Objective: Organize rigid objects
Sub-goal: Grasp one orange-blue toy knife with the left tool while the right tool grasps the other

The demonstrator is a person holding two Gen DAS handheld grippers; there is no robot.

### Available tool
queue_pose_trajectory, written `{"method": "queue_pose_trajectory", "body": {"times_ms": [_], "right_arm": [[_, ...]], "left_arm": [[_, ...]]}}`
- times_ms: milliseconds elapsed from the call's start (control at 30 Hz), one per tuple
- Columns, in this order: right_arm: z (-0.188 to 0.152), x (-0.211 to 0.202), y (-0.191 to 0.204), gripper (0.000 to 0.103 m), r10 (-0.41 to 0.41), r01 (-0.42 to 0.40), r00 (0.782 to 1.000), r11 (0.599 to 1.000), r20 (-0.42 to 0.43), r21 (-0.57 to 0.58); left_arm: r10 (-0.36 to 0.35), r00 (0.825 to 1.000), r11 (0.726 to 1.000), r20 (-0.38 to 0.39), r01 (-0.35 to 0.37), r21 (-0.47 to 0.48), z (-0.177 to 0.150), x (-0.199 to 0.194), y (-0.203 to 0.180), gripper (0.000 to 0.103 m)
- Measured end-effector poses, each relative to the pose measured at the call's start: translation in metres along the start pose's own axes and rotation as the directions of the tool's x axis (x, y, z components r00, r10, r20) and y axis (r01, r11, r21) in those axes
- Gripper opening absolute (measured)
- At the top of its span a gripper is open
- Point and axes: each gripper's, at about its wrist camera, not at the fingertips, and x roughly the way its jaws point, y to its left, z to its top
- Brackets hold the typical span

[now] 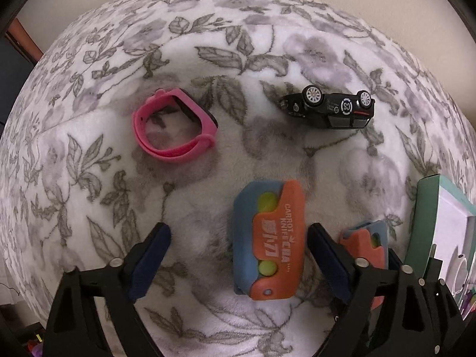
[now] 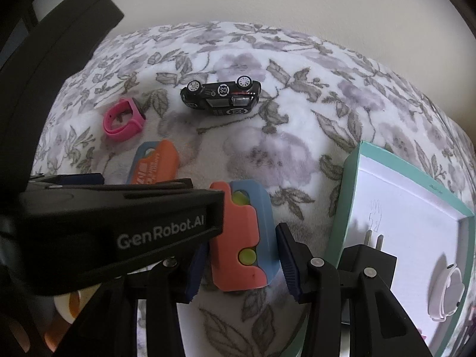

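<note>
Floral fleece blanket (image 1: 208,68) covers the whole work surface, grey leaves on white. Nearest, the left gripper (image 1: 238,255) stands wide open over an orange-and-blue carrot knife toy (image 1: 269,238), its pads clear of both sides. Just beside it, the right gripper (image 2: 241,263) straddles a second knife toy (image 2: 242,238), jaws about half open; I cannot tell whether the pads press it. A teal-rimmed box (image 2: 351,184) lies to the right. Farther off are a pink wristband (image 1: 175,125) and a black toy car (image 1: 330,110) on its side.
</note>
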Motion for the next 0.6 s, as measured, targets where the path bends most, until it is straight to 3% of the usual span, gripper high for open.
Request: {"method": "queue_pose_trajectory", "body": {"times_ms": [67,167,200,500,600], "right_arm": [[0.0,0.0,-0.001,0.048,0.001,-0.001,1.0,1.0,0.0,0.0],[0.0,-0.001,-0.001,0.048,0.001,-0.001,1.0,1.0,0.001,0.0],[0.0,-0.001,-0.002,0.048,0.002,-0.002,1.0,1.0,0.002,0.001],[0.002,-0.002,-0.006,0.047,0.011,-0.011,1.0,1.0,0.013,0.026],[0.002,-0.006,-0.011,0.046,0.055,-0.056,0.998,0.997,0.014,0.055]], "left_arm": [[0.0,1.0,1.0,0.012,0.0,0.008,0.002,-0.006,-0.002,0.068],[-0.002,1.0,1.0,0.024,0.001,0.03,0.005,-0.011,-0.004,0.047],[-0.002,1.0,0.999,0.026,0.001,0.034,0.006,-0.011,-0.005,0.045],[-0.004,1.0,1.0,0.028,0.004,0.013,0.007,-0.027,0.005,0.044],[-0.014,0.998,1.0,0.053,0.014,0.002,0.01,-0.04,0.012,0.044]]}}
